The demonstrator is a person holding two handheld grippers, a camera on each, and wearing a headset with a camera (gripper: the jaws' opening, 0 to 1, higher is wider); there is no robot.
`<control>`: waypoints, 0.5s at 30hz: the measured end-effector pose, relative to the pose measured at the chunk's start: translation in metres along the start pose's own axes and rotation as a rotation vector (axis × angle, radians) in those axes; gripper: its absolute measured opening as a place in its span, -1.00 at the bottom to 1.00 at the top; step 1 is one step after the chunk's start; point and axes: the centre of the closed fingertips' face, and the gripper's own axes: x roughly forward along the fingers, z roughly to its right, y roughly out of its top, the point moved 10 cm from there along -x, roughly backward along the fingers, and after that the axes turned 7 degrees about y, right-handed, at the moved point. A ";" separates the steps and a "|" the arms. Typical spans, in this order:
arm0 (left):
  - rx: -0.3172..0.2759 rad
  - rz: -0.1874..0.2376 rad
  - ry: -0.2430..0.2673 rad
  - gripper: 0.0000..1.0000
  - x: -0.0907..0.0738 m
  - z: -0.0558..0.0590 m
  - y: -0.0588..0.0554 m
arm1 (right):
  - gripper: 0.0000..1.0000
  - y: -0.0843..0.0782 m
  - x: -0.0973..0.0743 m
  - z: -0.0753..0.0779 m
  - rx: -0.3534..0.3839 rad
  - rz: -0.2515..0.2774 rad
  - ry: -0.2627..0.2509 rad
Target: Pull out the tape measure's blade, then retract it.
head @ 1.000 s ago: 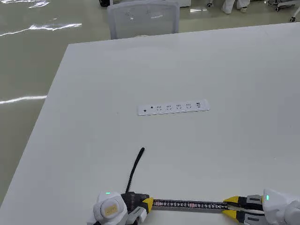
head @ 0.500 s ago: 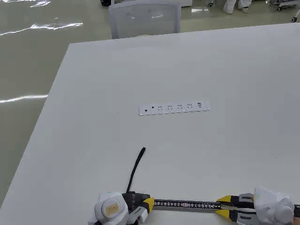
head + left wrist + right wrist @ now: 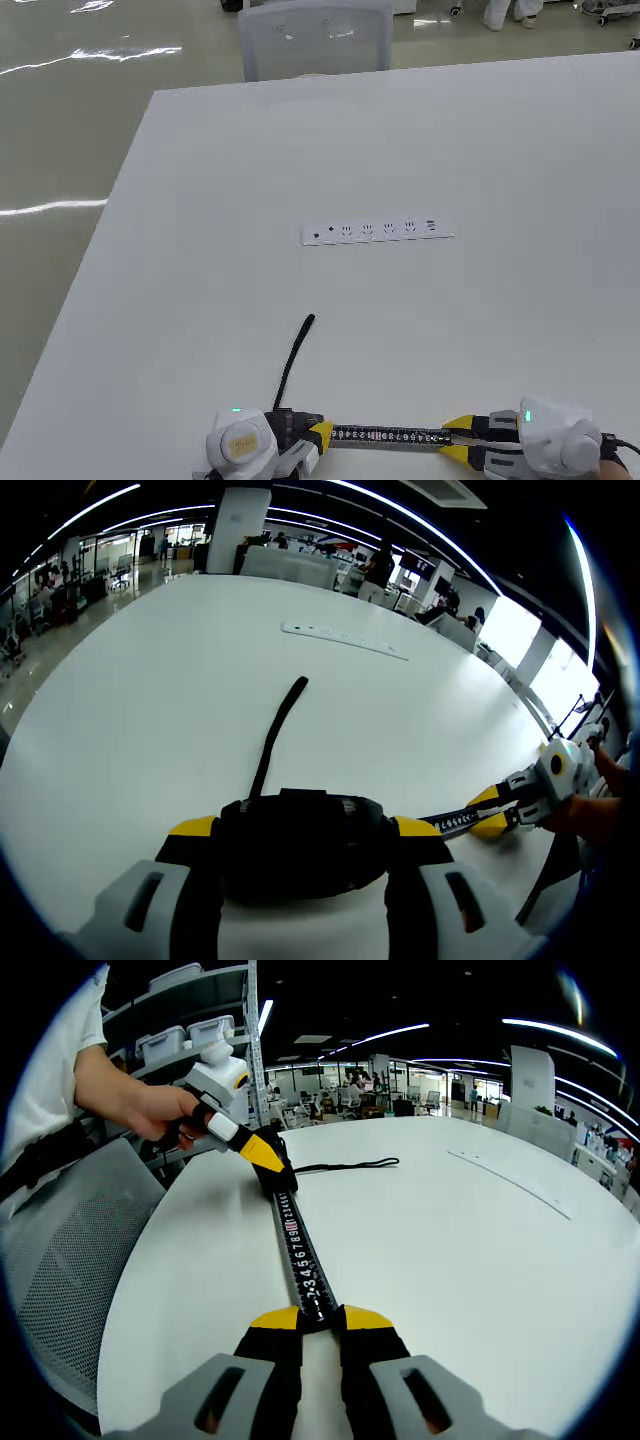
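Counted at inspection were one tabletop (image 3: 500,150), one tape measure (image 3: 305,840) with one blade (image 3: 390,436), one black strap (image 3: 297,355), one white power strip (image 3: 377,231), one grey chair (image 3: 315,35), and two grippers: the left hand-held gripper (image 3: 305,440) and the right hand-held gripper (image 3: 460,438).
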 end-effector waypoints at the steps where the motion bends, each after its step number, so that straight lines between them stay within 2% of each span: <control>1: 0.000 0.000 0.001 0.27 0.000 0.000 0.000 | -0.75 0.001 0.001 0.000 -0.002 0.003 0.000; 15: -0.001 -0.001 0.000 0.27 0.000 0.000 0.000 | -0.75 0.012 0.024 -0.004 -0.015 0.011 0.023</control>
